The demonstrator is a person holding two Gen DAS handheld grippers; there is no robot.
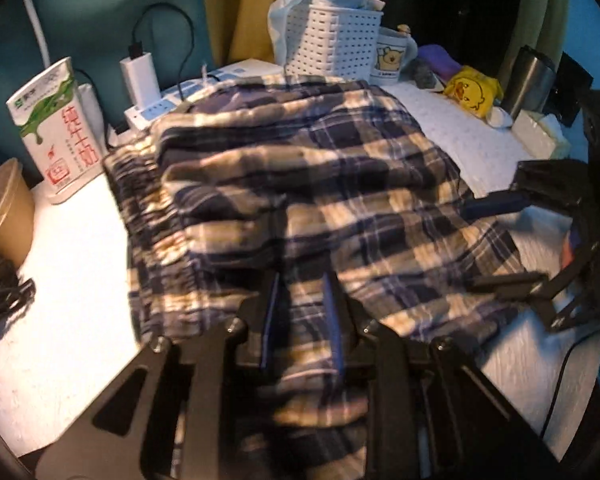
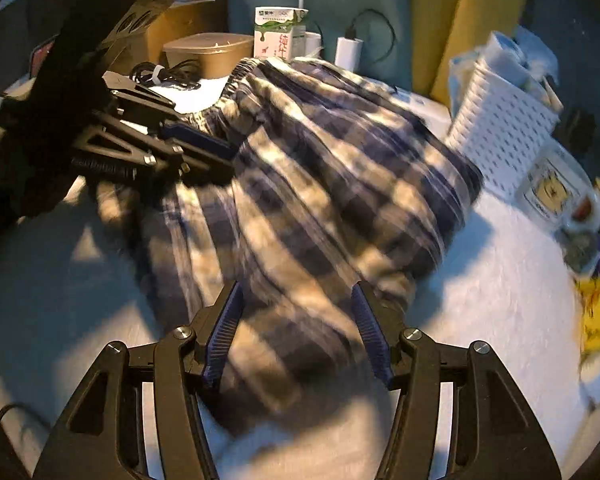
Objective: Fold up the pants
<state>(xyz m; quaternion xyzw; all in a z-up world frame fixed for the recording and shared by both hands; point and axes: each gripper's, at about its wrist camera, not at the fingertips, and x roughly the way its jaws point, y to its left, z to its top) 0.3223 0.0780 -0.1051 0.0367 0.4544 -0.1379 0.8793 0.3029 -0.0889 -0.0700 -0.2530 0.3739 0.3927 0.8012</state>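
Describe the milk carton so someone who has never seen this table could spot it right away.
Start at the plaid pants heaped on the white table. Off their gathered waistband end, against the teal wall, stands the milk carton. It is the only upright white box with a green splash and red characters; the brown tub beside it is plain.

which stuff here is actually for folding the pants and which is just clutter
For the job:
- plaid pants
- left claw, cloth between its pads
- right claw, open over the cloth

Just lying about:
- milk carton
- white basket
- bear mug
- yellow duck toy
- brown tub
- cable bundle
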